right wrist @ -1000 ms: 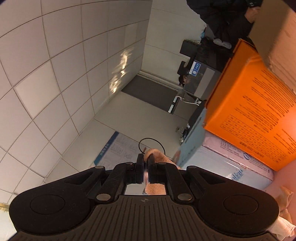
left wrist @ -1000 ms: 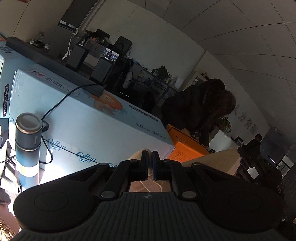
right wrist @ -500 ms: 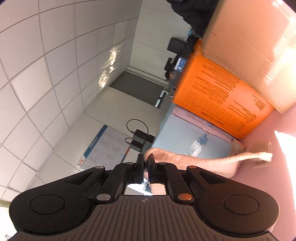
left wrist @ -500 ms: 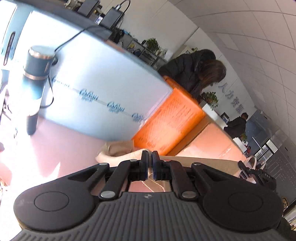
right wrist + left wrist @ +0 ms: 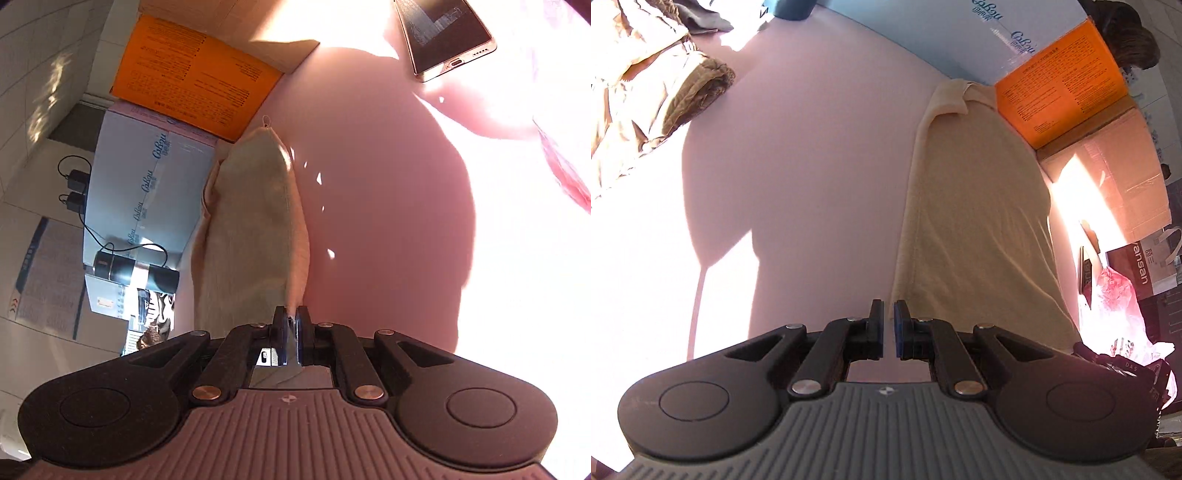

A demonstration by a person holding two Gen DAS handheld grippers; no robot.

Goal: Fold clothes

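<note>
"vansan" on a carton (image 5: pixel 1143 267); "CoBou" on a blue box (image 5: pixel 147 181)

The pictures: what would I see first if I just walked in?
Probably the long cream cloth stretched out on the pink table, running away from both grippers toward the boxes. Next, the bright orange box at the cloth's far end, beside a pale blue box. In the right view a phone lies in the sunny far corner of the table.
</note>
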